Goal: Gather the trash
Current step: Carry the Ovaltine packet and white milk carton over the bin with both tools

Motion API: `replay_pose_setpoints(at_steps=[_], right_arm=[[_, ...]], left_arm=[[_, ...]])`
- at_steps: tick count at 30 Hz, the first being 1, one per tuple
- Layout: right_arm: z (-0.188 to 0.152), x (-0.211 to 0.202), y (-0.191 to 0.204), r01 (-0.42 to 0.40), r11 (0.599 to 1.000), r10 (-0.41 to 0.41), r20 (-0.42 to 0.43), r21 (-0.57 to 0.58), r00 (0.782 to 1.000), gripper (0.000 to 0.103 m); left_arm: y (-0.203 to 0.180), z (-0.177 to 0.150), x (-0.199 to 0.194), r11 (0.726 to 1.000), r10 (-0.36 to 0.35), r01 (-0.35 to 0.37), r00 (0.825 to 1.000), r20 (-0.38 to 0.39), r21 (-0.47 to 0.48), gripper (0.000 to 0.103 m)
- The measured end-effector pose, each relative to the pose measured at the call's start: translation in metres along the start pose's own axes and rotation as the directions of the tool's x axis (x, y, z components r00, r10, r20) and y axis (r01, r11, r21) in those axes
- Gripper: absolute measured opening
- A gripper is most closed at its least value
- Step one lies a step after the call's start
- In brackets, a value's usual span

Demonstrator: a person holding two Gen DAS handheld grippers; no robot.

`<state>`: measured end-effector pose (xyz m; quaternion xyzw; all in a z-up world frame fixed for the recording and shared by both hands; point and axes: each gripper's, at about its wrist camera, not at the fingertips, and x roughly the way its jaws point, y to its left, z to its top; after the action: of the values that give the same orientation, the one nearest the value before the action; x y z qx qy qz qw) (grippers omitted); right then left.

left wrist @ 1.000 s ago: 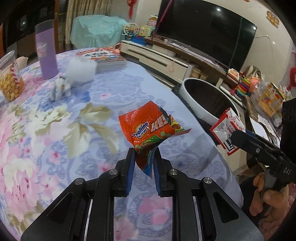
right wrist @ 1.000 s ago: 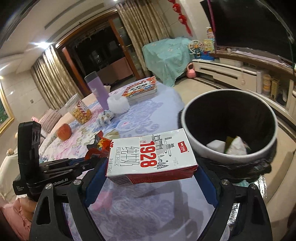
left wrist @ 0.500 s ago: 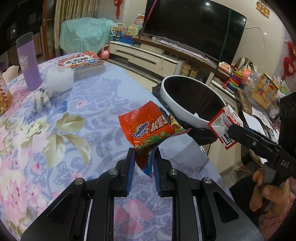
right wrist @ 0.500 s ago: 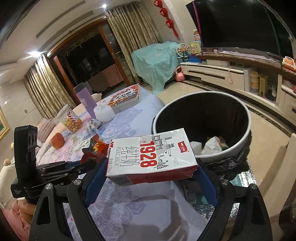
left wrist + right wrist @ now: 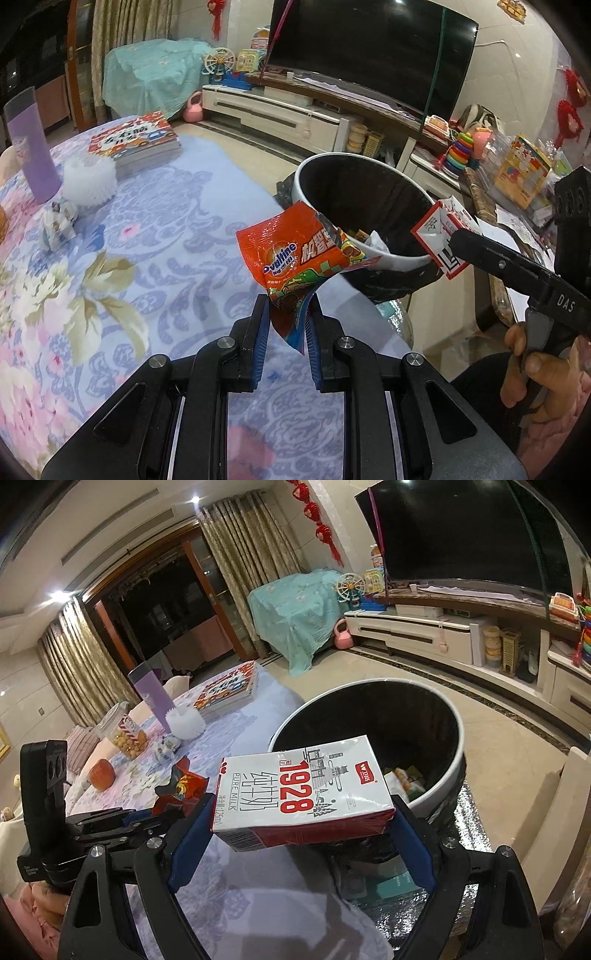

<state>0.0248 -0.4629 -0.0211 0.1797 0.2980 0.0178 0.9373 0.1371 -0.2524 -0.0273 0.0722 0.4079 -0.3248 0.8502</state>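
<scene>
My left gripper (image 5: 286, 325) is shut on an orange Ovaltine wrapper (image 5: 295, 254), held above the table edge just short of the bin (image 5: 391, 258). My right gripper (image 5: 299, 834) is shut on a white and red 1928 milk carton (image 5: 303, 790), held level at the near rim of the round black-lined bin (image 5: 443, 786). The carton also shows in the left wrist view (image 5: 443, 232), at the bin's right rim. The wrapper shows in the right wrist view (image 5: 181, 786), left of the carton. Some trash lies inside the bin.
The table has a floral cloth (image 5: 110, 258). On it stand a purple bottle (image 5: 31, 147), a white fluffy item (image 5: 88, 181), a book stack (image 5: 136, 140), a small figurine (image 5: 57, 221) and a snack jar (image 5: 123, 734). A TV stand (image 5: 424, 635) lies beyond the bin.
Both grippers have moved toward the bin with their loads. The bin now looks larger and closer in both views, and the carton reaches its near rim.
</scene>
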Motion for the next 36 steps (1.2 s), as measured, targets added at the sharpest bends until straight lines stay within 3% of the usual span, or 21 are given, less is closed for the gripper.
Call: replay_pose_setpoints(at_steps=[36], right_arm=[[0.044,0.024,-0.045,0.075,0.997,-0.076,-0.039,-0.037,0.996,0.09]], left_arm=[[-0.041,0.056,0.044,0.996,-0.03,0.031,0.999,-0.02,0.08,0.018]])
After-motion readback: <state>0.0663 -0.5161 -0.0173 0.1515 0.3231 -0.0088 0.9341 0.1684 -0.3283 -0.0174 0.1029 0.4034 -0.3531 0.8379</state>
